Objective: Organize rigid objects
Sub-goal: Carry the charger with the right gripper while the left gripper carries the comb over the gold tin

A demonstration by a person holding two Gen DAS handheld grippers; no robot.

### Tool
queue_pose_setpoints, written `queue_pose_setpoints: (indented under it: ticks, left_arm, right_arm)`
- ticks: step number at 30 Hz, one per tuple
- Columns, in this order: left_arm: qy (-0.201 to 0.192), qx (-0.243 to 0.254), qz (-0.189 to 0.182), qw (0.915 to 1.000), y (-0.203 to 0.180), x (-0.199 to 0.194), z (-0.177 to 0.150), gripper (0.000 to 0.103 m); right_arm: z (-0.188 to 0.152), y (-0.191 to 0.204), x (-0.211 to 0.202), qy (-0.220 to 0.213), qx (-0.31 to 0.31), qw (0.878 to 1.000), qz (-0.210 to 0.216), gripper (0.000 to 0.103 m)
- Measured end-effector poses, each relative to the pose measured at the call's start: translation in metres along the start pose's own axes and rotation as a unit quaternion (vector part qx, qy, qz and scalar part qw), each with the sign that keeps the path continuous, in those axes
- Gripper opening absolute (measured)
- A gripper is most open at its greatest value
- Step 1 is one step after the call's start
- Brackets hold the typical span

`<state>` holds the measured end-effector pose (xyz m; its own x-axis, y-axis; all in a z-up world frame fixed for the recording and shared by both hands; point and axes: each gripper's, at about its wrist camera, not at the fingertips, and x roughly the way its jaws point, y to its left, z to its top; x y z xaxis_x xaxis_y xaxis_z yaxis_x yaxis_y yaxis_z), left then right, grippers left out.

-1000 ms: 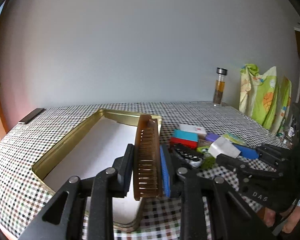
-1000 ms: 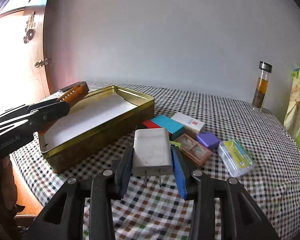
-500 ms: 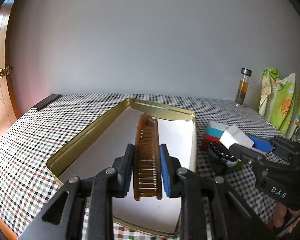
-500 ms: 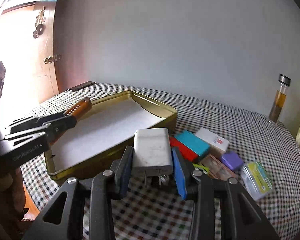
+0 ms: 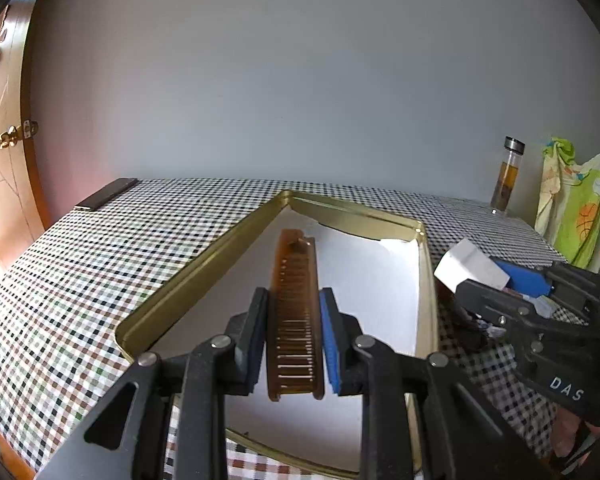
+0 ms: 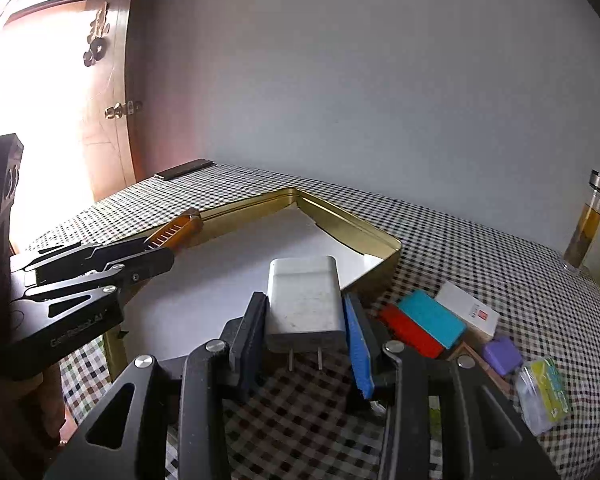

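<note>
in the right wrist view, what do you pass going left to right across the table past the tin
red box → teal box → white box → purple box → clear packet with yellow-green label → glass bottle

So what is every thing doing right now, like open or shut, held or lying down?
Left gripper: shut on the brown comb.
Brown comb: held above the tin.
Right gripper: shut on the white charger.
White charger: held, prongs pointing back.
Gold tin: open, no lid on, white paper inside.
Glass bottle: upright, capped.
Small boxes: lying on the checked cloth, outside the tin.
</note>
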<state>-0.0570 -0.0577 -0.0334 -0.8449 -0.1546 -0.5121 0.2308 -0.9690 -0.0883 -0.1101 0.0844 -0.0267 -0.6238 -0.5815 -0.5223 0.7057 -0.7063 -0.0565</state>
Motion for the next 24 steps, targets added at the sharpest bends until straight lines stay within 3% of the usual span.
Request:
queue_pose_setpoints:
  ticks: [24]
  left_arm:
    - [0.018,-0.008,0.039,0.9991,0.027,0.025,0.009,0.024]
  right_arm:
    - [0.014,0.011,0.031,0.005,-0.012,1.0,0.013,0.041]
